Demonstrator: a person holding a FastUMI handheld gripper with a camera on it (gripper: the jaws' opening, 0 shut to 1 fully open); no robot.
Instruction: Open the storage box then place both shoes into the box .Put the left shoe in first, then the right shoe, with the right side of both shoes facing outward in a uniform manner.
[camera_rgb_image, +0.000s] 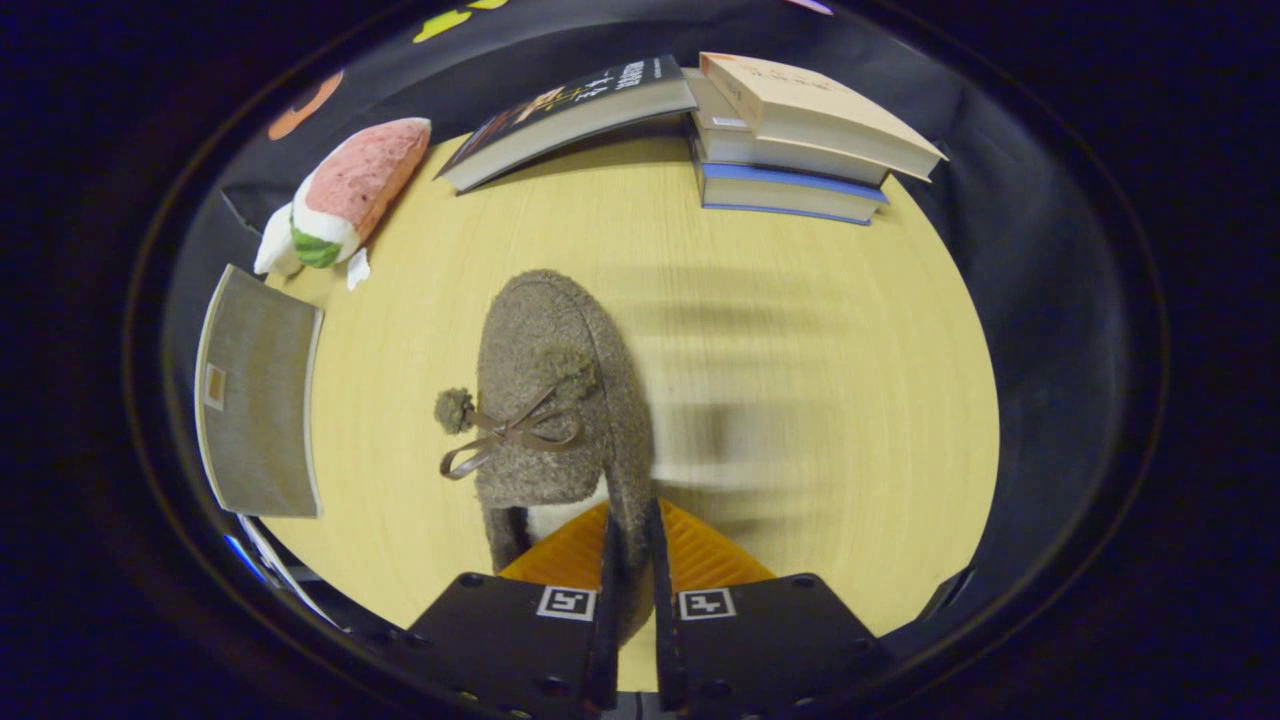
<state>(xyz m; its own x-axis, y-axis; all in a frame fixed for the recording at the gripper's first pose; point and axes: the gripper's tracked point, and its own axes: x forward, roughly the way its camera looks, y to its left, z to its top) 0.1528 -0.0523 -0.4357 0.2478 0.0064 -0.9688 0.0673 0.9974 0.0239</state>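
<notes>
We have the shoe (560, 400) pinched by its side wall between the fingers of the gripper (630, 560), toe pointing away from us and, by the blurred shadow beside it, probably lifted off the table (800, 300). We judge this the carrying step for one shoe; which shoe we cannot tell. The box (260, 390) lies to the left, so next we must swing left and lower it in, right side outward

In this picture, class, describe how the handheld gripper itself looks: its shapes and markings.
The gripper has two flat black blocks side by side, each bearing a square black-and-white tag and round screw holes. Two narrow fingers run forward from them, with ribbed faces.
</notes>
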